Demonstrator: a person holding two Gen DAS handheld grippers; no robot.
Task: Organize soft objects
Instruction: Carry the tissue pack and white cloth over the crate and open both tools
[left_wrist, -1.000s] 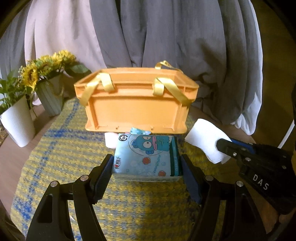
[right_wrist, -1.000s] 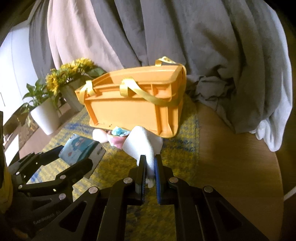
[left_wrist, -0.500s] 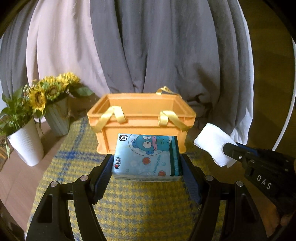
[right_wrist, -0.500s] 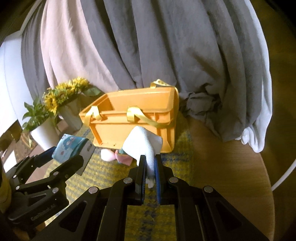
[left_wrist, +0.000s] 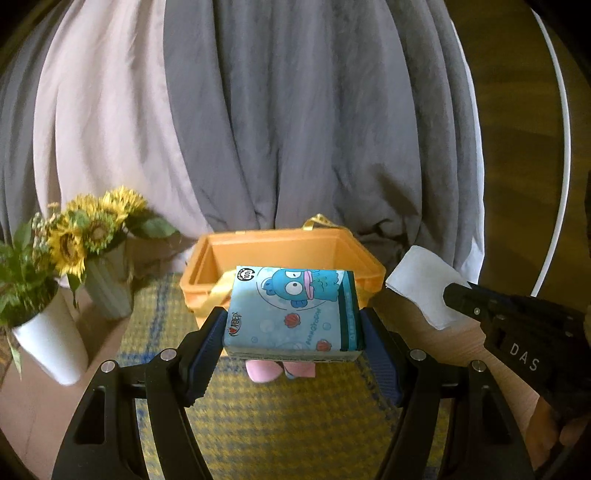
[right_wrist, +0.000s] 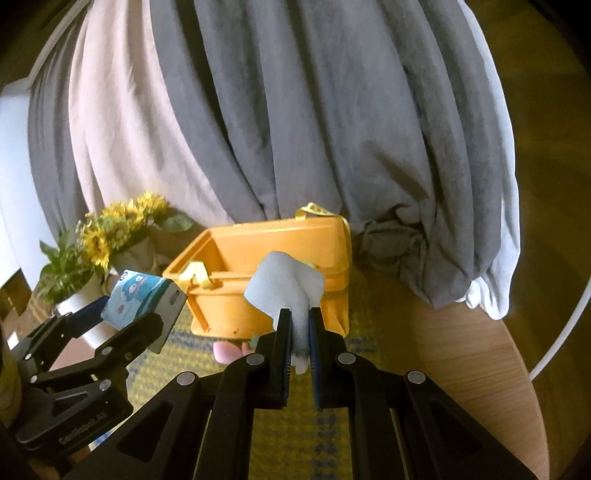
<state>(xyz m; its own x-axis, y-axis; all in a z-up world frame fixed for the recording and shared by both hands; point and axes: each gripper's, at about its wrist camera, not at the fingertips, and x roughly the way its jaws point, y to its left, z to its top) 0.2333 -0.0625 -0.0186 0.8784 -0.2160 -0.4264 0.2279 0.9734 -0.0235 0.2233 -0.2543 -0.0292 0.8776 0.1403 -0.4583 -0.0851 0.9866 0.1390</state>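
1. Now both grippers are rising together: since a second ago the orange basket (left_wrist: 284, 254) is sinking lower in both views and its open inside is coming into sight
2. Left gripper (left_wrist: 293, 332) is clamping the blue tissue pack (left_wrist: 295, 310) by its two sides, fingers about half apart, carrying it above the basket's near rim
3. Right gripper (right_wrist: 298, 328) is pinching the white folded cloth (right_wrist: 286, 288) with fingers nearly together, holding it near the basket's right corner
4. A pink soft item (left_wrist: 264, 371) is lying on the yellow woven mat (left_wrist: 280, 417) by the basket's near wall, not yet gathered
5. Judging by this, both loads are clearing the rim, so dropping them inside is likely coming next
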